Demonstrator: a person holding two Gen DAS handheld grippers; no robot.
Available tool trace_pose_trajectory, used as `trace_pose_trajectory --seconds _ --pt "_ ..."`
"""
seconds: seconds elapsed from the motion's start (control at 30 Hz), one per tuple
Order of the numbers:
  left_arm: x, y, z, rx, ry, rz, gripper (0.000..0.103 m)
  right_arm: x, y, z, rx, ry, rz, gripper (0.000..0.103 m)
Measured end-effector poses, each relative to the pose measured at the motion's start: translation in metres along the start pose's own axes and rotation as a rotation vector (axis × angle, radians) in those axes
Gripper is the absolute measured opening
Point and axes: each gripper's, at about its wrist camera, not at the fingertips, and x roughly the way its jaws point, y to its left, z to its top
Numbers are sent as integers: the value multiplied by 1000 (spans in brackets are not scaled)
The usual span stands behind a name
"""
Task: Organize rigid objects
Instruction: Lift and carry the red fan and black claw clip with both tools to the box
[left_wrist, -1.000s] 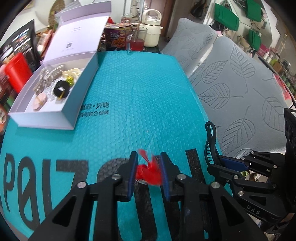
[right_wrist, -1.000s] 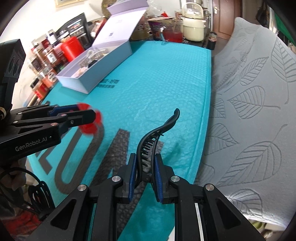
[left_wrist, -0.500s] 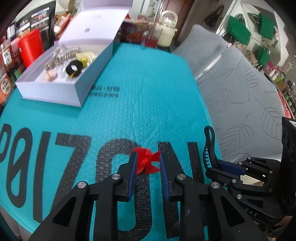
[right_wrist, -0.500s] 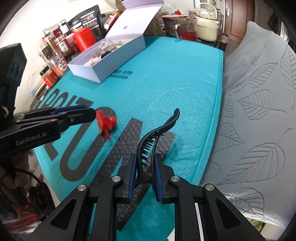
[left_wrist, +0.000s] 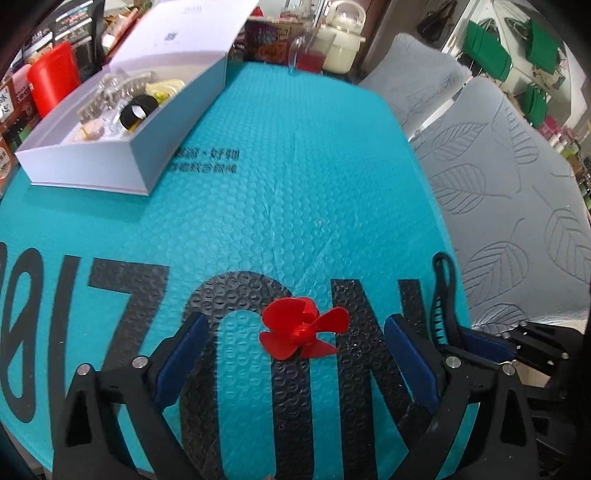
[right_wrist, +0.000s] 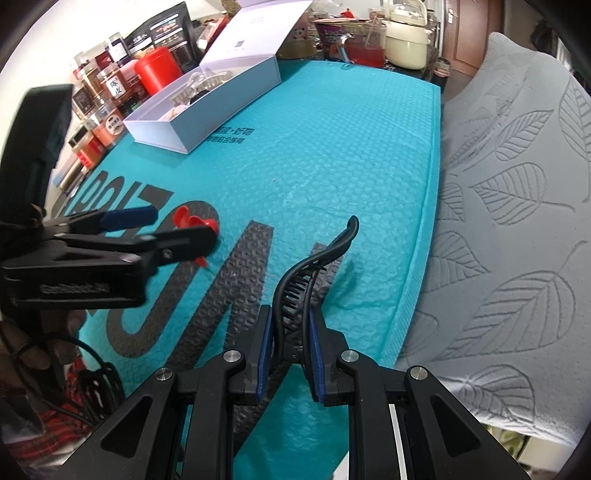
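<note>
A small red propeller (left_wrist: 303, 328) lies on the teal bubble mat (left_wrist: 295, 184), between the wide-open fingers of my left gripper (left_wrist: 295, 345); nothing grips it. It also shows in the right wrist view (right_wrist: 194, 225), partly behind the left gripper (right_wrist: 181, 229). My right gripper (right_wrist: 291, 332) is shut on a black hair claw clip (right_wrist: 314, 269), held just above the mat's right part. The clip also shows in the left wrist view (left_wrist: 443, 291). An open white box (left_wrist: 122, 122) with several small items stands at the far left, and in the right wrist view (right_wrist: 207, 107).
A red canister (left_wrist: 53, 86), jars and packets line the left edge. A glass of red drink (left_wrist: 310, 55) and a cream pot (left_wrist: 341, 44) stand beyond the mat. A grey leaf-patterned cushion (right_wrist: 517, 221) borders the mat on the right.
My left gripper has opened and let go of the red propeller, which now lies on the mat. The right gripper still holds the claw clip, nearly unmoved.
</note>
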Motion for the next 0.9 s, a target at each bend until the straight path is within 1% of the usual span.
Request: trace_pose_trajectory --seconds 0.1,0.17,0.2,0.27,0.3,0.33,0.4,0.5,0.67,0.9 --pt "9 0 -1 -11 10 -1 97 1 -3 0 4 2 -10 19" --pt "12 -1 -1 -3 10 28 96 1 -6 -1 9 4 -15 19" --pt "15 -3 -2 8 13 50 89 1 -7 -1 11 5 -17 19" --pt "13 -7 -4 38 -10 82 65 2 -9 -2 15 7 -20 19" --pt "12 -10 -5 53 -19 87 47 2 -9 -3 17 8 -21 19" --pt "12 -12 -5 68 -20 99 47 2 -10 -3 19 9 -20 19" --pt "10 -15 -6 81 -23 69 47 2 -10 -3 21 9 -17 19" --pt "5 -20 -7 97 -25 65 47 1 -10 -2 18 3 -13 19" --pt "-7 -23 -4 88 -31 64 47 -3 -12 0 18 -6 -4 19" --pt "-29 -31 6 89 -42 71 47 -21 -12 7 24 -32 15 19"
